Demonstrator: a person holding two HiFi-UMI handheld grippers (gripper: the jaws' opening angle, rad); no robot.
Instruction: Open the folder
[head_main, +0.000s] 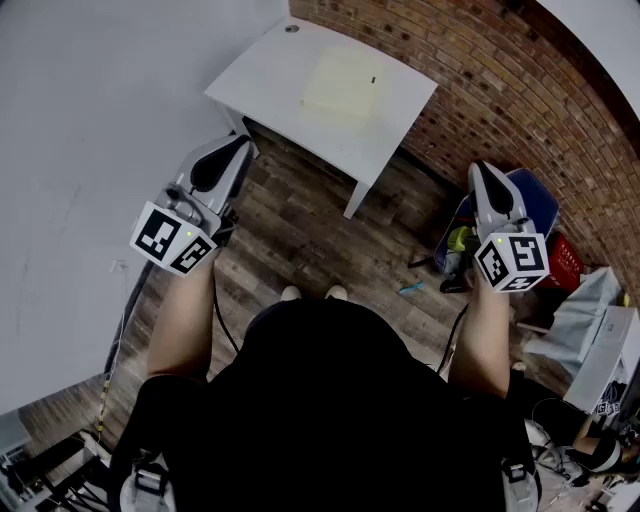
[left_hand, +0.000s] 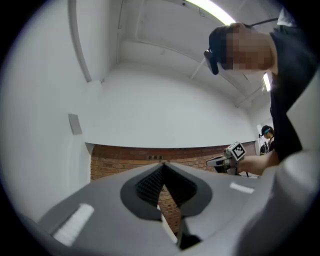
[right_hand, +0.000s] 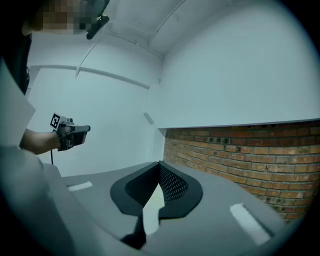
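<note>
Hovering with left gripper (head_main: 238, 142) and right gripper (head_main: 481, 170) both closed, tips together on nothing, well apart from the pale yellow folder (head_main: 343, 82) lying flat on the white table (head_main: 262, 68).

1 pale folder (head_main: 342, 82) on white table (head_main: 262, 72)

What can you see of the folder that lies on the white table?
The folder is pale yellow, thin and roughly square; it may be card or plastic. It lies flat and looks closed, near the middle of the white table. A small dark mark shows near its right edge. Only the tabletop touches it; nothing lies on it.
</note>
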